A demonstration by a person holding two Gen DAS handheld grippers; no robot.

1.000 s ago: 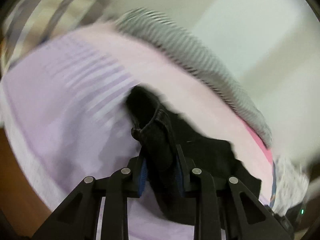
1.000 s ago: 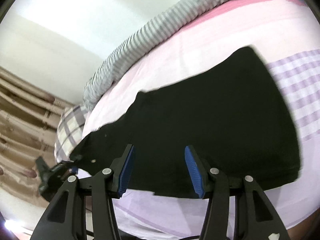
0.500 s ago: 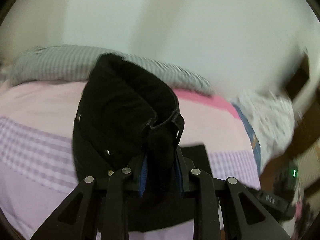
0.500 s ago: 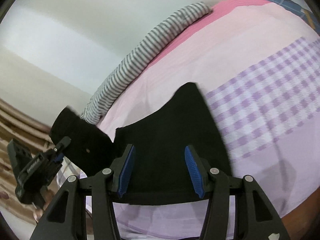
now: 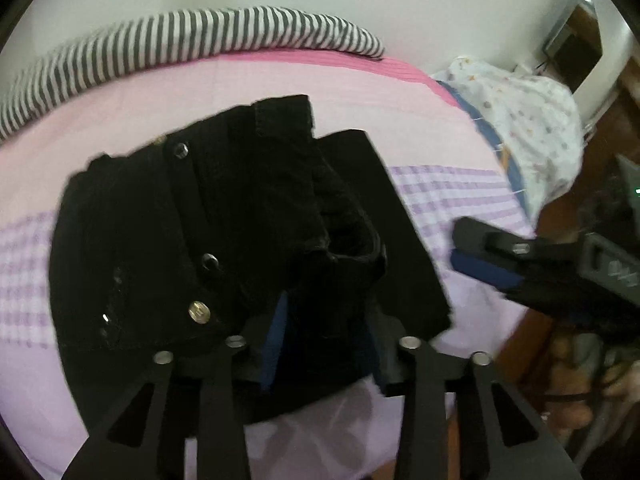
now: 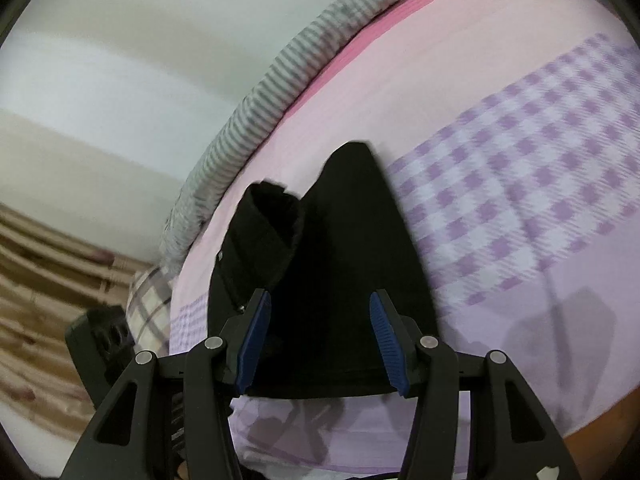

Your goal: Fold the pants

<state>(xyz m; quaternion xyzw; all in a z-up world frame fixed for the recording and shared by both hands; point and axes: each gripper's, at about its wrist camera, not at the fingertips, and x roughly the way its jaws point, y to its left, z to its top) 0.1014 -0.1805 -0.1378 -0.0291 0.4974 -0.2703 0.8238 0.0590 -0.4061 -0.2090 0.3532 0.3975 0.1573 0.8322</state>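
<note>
Left wrist view: the black denim pants [image 5: 248,232] lie on the bed with its pink and lilac checked sheet [image 5: 440,128], the waistband end with metal buttons laid back over the lower layer. The left tool [image 5: 326,344] sits low over the near edge of that folded stack. Its jaws have just been opening; cloth is between the blue pads, but they no longer seem to press on it, so I judge the tool is letting go rather than gripping. At the right edge the right tool [image 5: 492,264] enters from the side, with part of a person's hand [image 5: 576,396] below it. A grey-and-white striped bolster [image 5: 192,40] runs along the far edge of the bed, and a white patterned pillow [image 5: 520,120] lies at the right.

Right wrist view: the right tool [image 6: 316,344] hovers with jaws moderately wide and nothing between them, above the near hem of the pants [image 6: 352,280]. This view alone shows the smooth lower layer reaching a point toward the bolster [image 6: 272,92], with the folded part heaped on its left side. The buttons show only in the left view.

The step in hand appears to be releasing the fold just laid. The next move likely calls for flattening the heap and squaring its edges.
</note>
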